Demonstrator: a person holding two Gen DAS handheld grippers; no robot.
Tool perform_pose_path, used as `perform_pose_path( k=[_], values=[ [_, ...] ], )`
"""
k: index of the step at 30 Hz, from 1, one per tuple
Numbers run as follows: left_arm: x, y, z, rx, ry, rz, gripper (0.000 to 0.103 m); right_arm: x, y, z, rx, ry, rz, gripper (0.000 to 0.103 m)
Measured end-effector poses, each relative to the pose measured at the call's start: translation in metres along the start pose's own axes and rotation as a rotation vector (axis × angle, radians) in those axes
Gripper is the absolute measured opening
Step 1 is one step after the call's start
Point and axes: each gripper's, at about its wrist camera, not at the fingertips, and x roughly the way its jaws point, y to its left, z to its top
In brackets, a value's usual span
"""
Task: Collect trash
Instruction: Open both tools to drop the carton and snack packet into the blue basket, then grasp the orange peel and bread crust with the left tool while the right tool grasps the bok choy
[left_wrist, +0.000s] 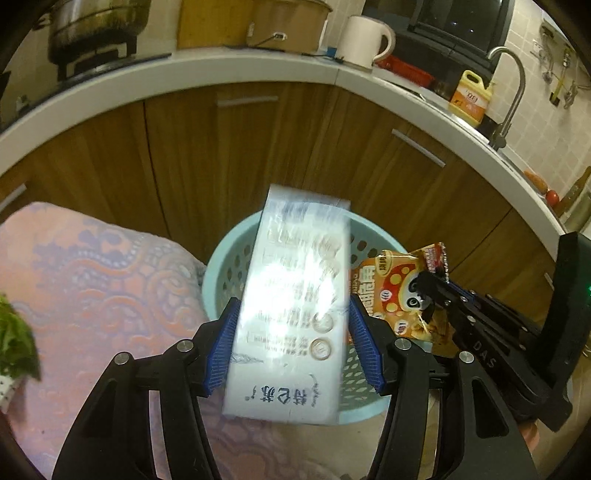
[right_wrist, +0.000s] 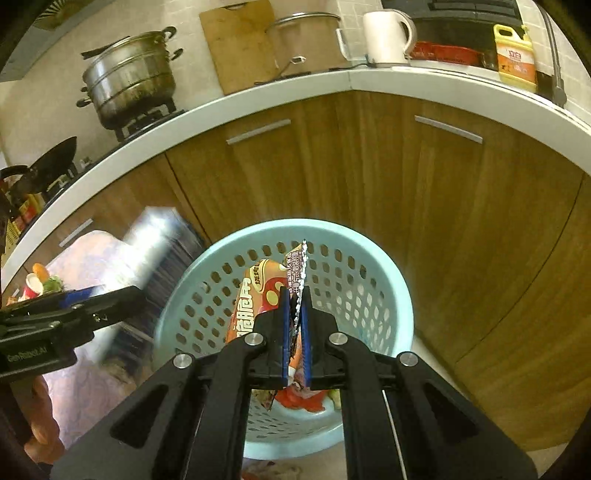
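The left tongs (left_wrist: 291, 347) clamp the white carton (left_wrist: 291, 295), light and crushable, across its sides over the basket (right_wrist: 384, 280), while the right tongs (right_wrist: 294, 332) pinch the thin, slippery snack wrapper (right_wrist: 258, 295) at its crimped edge.

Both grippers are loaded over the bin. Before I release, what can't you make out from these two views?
- Basket floor: in the right wrist view, the right gripper and its snack wrapper hide most of it; red scraps show below.
- White carton print: motion-blurred and glared in the left wrist view; a streak in the other.
- Carton's lower end: behind the left gripper.
- Basket's near rim: cut off by both grippers.
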Motion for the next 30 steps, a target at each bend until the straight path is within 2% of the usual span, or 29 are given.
perform_pose_path(
  k=[4, 8, 10, 14, 20, 25, 30],
  values=[
    [0.005, 0.002, -0.004, -0.001, 0.009, 0.003, 0.071, 0.016, -0.004, -0.001, 0.026, 0.069, 0.027, 0.006],
    [-0.01, 0.005, -0.009, -0.001, -0.009, -0.009, 0.073, 0.018, -0.004, -0.003, 0.023, 0.08, 0.017, 0.009],
    [-0.021, 0.007, -0.009, 0.004, -0.029, -0.009, 0.074, 0.018, -0.003, -0.003, 0.026, 0.085, 0.011, 0.015],
    [-0.048, 0.013, -0.014, 0.017, -0.08, 0.003, 0.077, 0.014, -0.002, -0.003, 0.043, 0.091, 0.027, 0.043],
    [-0.091, 0.02, -0.031, 0.045, -0.152, 0.026, 0.077, -0.003, 0.017, 0.001, 0.017, 0.062, 0.062, 0.044],
    [-0.13, 0.045, -0.044, -0.016, -0.227, 0.043, 0.077, -0.023, 0.059, 0.005, -0.062, 0.018, 0.11, 0.049],
    [-0.171, 0.081, -0.062, -0.094, -0.292, 0.098, 0.077, -0.031, 0.116, 0.002, -0.164, 0.006, 0.176, 0.051]
  ],
)
